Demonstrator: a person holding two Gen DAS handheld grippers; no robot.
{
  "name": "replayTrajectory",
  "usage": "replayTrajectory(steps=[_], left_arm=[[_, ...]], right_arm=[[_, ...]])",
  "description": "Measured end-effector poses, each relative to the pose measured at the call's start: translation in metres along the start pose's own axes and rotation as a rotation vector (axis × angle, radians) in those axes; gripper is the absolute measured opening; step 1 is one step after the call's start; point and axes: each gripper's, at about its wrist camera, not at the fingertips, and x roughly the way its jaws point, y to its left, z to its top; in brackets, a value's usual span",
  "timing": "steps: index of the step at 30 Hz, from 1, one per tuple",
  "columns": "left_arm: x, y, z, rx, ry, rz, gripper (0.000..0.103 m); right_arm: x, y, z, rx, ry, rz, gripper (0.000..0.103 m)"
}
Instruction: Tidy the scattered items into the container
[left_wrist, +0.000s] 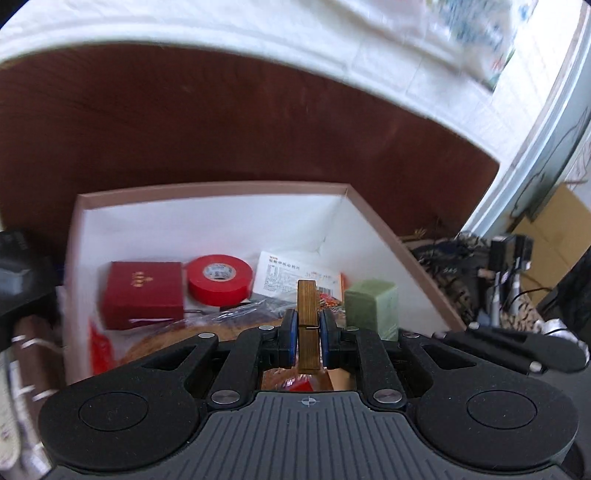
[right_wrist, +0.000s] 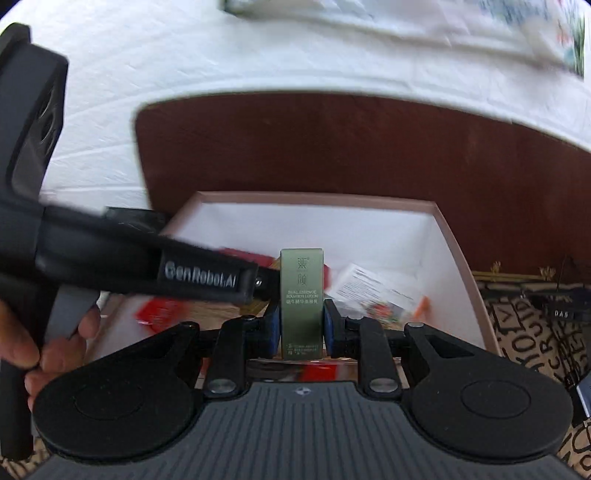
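Here, left hand-held gripper clamping a wooden clothespin, right hand-held gripper clamping a green carton, both above the box

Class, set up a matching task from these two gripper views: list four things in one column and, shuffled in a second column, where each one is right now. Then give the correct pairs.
Things
1. wooden clothespin
2. green lotion box
3. red tape roll
4. dark red gift box

Places
A. lying in the container, next to the gift box
B. clamped by the right gripper
C. lying in the container, at its left side
D. clamped by the left gripper

Pairs: 1-D, 2-B, 3-A, 4-C
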Motion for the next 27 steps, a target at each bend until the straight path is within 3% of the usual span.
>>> replayTrajectory(steps=[2,3,4,5,7,9,10,11,15,23,27], left_arm=[[0.015,0.005,0.000,-0.016,0.007,-0.010,0.013],[0.021,0.008,0.001,-0.027,0.003,-0.015,0.020],[0.025,0.010,0.001,-0.040,-0.015,-0.017,0.037],[0.026,0.013,0.001,-0.053,-0.047,-0.014,0.068],[0.024,0.019,0.002,-0.079,-0.099,0.005,0.103],[0.019,0.025,0.002,-0.083,-0.147,0.018,0.103],[0.018,0.027,0.004,-0.081,-0.146,0.011,0.103],[0.018,0.029,0.005,-0.085,-0.140,0.007,0.103],[0.016,0.033,0.002,-0.119,-0.111,0.027,0.103],[-0.026,0.015,-0.018,-0.033,-0.131,0.051,0.103],[-0.062,0.005,-0.044,0.020,-0.153,0.110,0.103]], right_arm=[[0.014,-0.011,0.001,-0.005,0.026,-0.016,0.026],[0.021,-0.016,0.002,-0.008,0.037,-0.024,0.026],[0.028,-0.020,0.003,-0.009,0.047,-0.029,0.026],[0.035,-0.025,0.004,-0.005,0.055,-0.033,0.026],[0.046,-0.033,0.006,0.012,0.060,-0.055,0.032],[0.046,-0.035,0.007,0.016,0.028,-0.094,0.083],[0.041,-0.035,0.005,0.008,-0.020,-0.120,0.088],[0.037,-0.034,0.003,-0.008,-0.055,-0.137,0.090],[0.027,-0.036,-0.005,0.009,-0.060,-0.113,0.100],[0.009,-0.029,-0.015,0.075,0.048,-0.016,0.103],[-0.017,-0.014,-0.023,0.092,0.056,0.007,0.103]])
